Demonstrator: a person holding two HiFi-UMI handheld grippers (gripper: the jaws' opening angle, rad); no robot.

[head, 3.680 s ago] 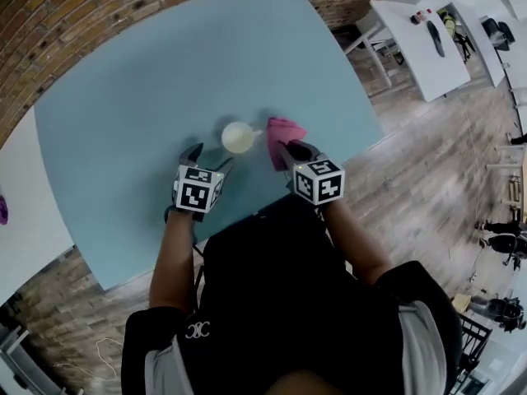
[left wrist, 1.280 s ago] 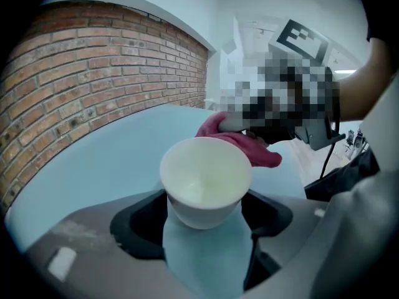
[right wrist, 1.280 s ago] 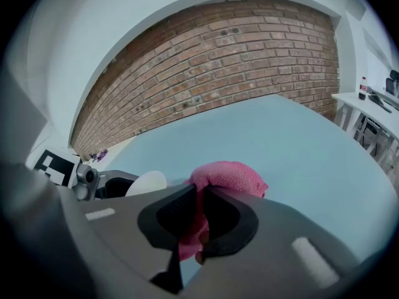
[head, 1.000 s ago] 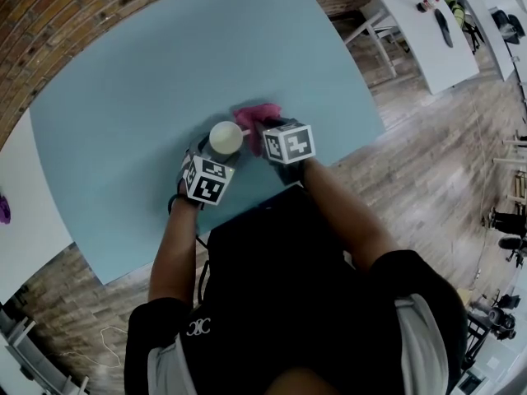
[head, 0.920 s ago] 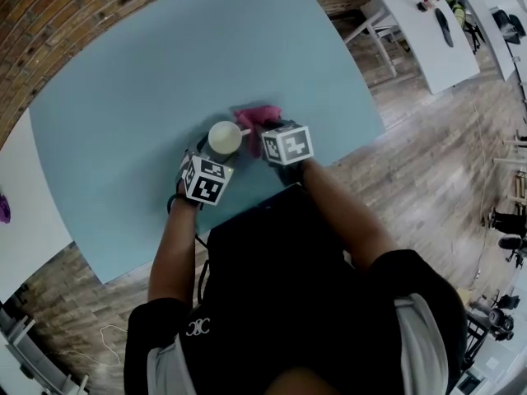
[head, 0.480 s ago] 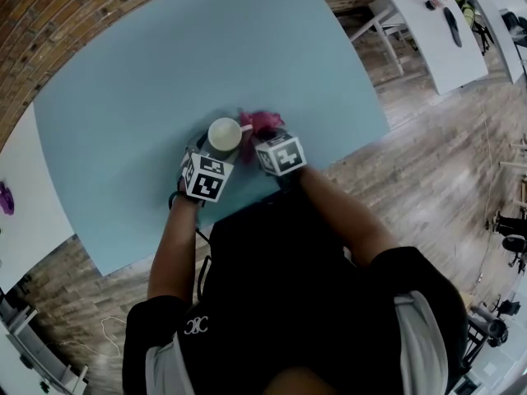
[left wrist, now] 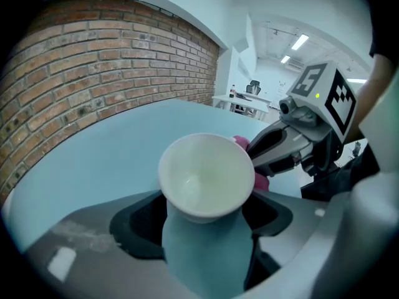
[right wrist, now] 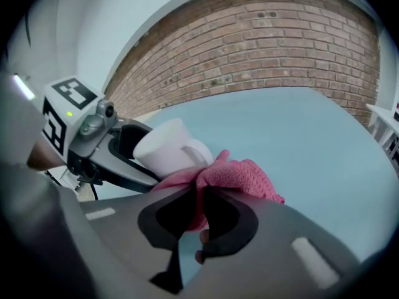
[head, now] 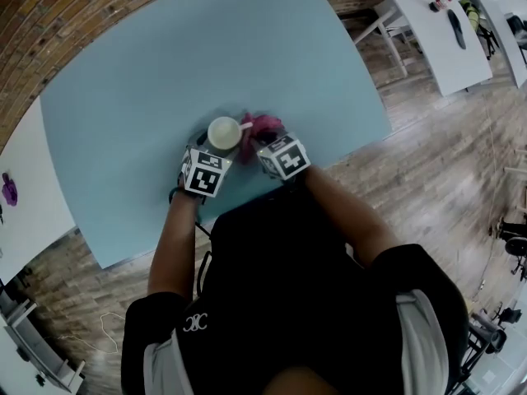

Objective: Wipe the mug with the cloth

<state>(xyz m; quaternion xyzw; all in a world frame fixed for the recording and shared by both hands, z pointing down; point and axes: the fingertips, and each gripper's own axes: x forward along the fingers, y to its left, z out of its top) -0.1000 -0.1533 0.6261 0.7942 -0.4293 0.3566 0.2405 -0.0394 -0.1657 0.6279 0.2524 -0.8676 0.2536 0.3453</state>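
Currently the wiping step is in hand, at its start as I judge it. My left gripper has its jaws closed against the sides of the white ceramic mug, gripping the body below the flared rim, with the open mouth facing the left gripper's camera. The mug sits over the light blue table top, near the edge closest to the person; I cannot tell whether its base rests on the surface or is lifted clear.

My right gripper has its jaws pressed together on a fold of the pink knitted cloth. The bunched free part of the cloth stands beyond the jaw tips and lies against the mug on its handle side, as the right gripper view shows. In the head view the two grippers are close together, with mug and cloth touching between them.

Next move, by my estimate: hold the left grip steady, then draw the cloth across the mug wall and rim under light pressure. Risk: too hard a push could turn the mug within the left jaws.
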